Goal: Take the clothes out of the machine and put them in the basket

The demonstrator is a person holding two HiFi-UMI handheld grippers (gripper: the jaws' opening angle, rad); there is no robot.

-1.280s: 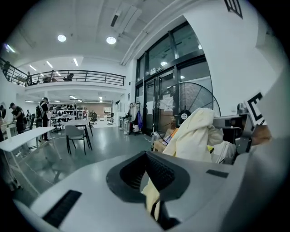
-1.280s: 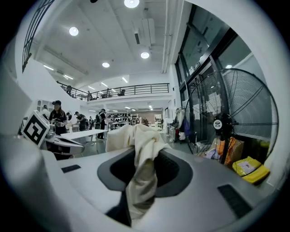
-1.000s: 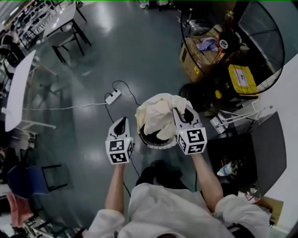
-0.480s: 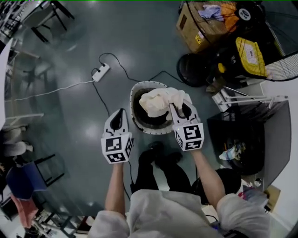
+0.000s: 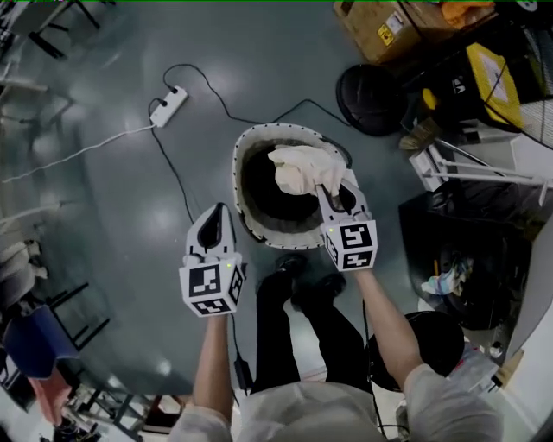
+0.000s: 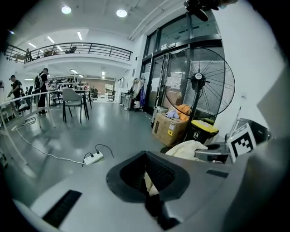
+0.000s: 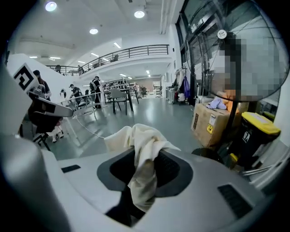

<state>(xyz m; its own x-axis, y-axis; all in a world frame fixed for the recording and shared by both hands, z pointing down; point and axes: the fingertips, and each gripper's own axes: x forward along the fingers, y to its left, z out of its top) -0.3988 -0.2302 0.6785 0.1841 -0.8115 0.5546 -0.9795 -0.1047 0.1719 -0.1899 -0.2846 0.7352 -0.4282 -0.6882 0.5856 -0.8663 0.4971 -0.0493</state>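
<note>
A round basket point(image 5: 238, 186) with a white rim and dark inside stands on the grey floor in front of the person's feet. My right gripper point(image 5: 333, 192) is shut on a cream cloth point(image 5: 298, 168), which bunches over the basket's right inner side. In the right gripper view the cloth point(image 7: 136, 140) hangs from between the pads and drapes over the jaws. My left gripper point(image 5: 220, 210) hovers left of the basket rim, jaws drawn together, carrying nothing in the head view. In the left gripper view only a thin pale strip shows in its slit point(image 6: 152, 190).
A white power strip point(image 5: 167, 105) and its black cable lie on the floor behind and left of the basket. A cardboard box point(image 5: 384, 26), a yellow-lidded bin point(image 5: 494, 73), a black fan base point(image 5: 367, 86) and a folded rack point(image 5: 467, 164) crowd the right side.
Both grippers have sunk toward the floor. The cream cloth, held above the basket before, now lies low in the basket's mouth, still in the right gripper.
</note>
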